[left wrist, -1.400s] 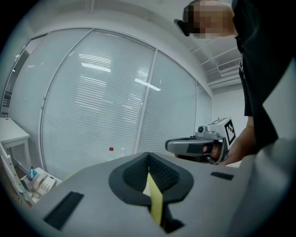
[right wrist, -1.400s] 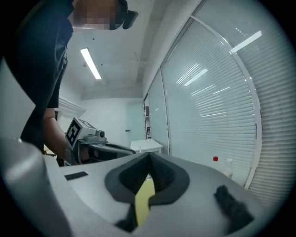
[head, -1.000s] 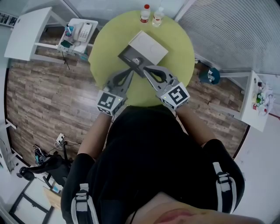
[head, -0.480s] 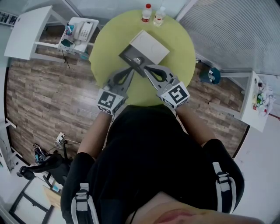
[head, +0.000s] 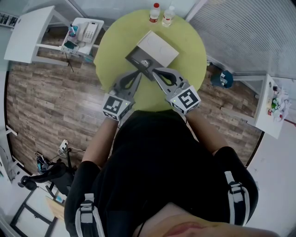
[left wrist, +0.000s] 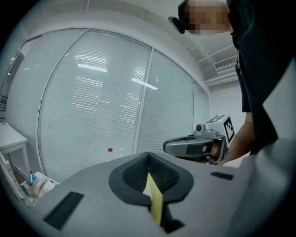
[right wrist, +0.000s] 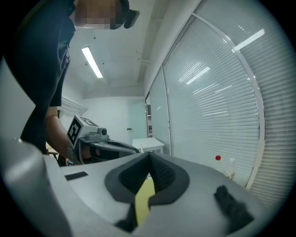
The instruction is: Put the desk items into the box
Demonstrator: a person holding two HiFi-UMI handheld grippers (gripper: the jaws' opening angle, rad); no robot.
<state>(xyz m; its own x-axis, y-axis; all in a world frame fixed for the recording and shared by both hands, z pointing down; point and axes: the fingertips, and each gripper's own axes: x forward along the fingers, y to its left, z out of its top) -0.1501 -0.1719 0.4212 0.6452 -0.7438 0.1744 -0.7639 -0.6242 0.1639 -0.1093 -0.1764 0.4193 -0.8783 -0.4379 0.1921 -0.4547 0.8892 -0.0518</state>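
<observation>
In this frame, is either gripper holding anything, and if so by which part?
Nothing is held. The left gripper and right gripper are both shut with nothing between their jaws, tips near the box on the yellow table.

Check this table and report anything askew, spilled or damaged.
Nothing stands out. The box sits at an angle on the round table but looks intact; the red-capped bottle and the other bottle stand upright at the far edge; no spill shows. The left gripper and right gripper are shut and empty.
</observation>
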